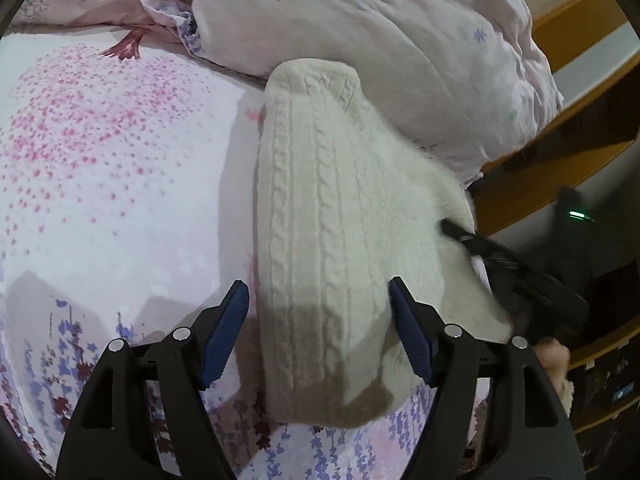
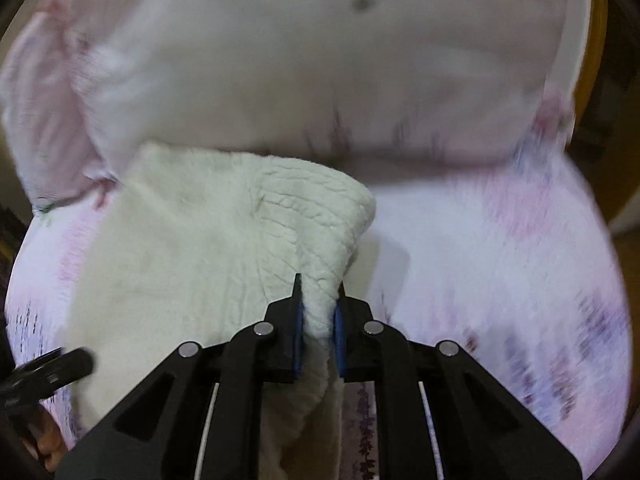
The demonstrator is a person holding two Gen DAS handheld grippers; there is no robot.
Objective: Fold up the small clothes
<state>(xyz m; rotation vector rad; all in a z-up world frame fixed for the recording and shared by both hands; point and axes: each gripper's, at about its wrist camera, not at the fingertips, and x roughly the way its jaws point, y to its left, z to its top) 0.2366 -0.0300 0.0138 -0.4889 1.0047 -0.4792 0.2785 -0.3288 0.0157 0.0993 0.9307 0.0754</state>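
right tongs (image 2: pixel 318 312) are pinching a raised fold of the cream cable-knit sweater (image 2: pixel 224 240) i'm folding; left tongs (image 1: pixel 320 300) hang spread over its knit, gripping nothing. sweater lies on the floral bed sheet (image 1: pixel 100 160), its far end against a rumpled pale duvet (image 1: pixel 380 40), wooden bed frame (image 1: pixel 532 184) beyond.

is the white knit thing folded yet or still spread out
Partly folded. The cream cable-knit garment has one edge lifted and doubled over, pinched in the right gripper; the rest lies flat on the floral bedsheet.
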